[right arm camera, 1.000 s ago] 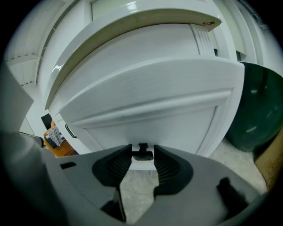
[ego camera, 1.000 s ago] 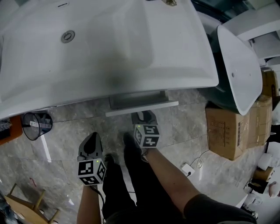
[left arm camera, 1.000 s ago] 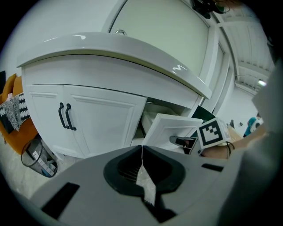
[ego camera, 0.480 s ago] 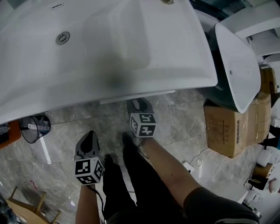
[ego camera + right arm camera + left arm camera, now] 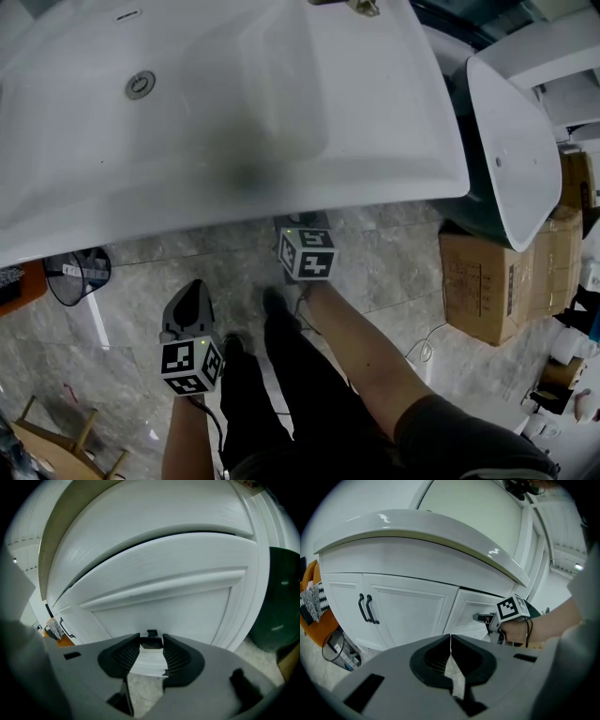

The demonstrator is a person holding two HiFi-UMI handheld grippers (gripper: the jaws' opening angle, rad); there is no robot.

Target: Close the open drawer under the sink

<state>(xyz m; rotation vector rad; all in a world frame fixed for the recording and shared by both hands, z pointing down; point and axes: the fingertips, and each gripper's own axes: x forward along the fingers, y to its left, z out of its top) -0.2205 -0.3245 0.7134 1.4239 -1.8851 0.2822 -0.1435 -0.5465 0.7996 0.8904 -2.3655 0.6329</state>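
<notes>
The white sink fills the top of the head view, and its front rim hides the drawer there. In the right gripper view the white drawer front stands close ahead, and my right gripper is shut on its small black handle. The left gripper view shows my right gripper at the drawer front, which looks almost level with the cabinet. In the head view my right gripper reaches under the sink rim. My left gripper hangs back over the floor, shut and holding nothing.
Two cabinet doors with black handles stand left of the drawer. A black wire bin sits on the floor at the left. Cardboard boxes and a dark green tub crowd the right. The person's legs stand between the grippers.
My right gripper moved toward the cabinet with the drawer, whose front slid out of sight under the sink rim. The left gripper stayed where it was.
</notes>
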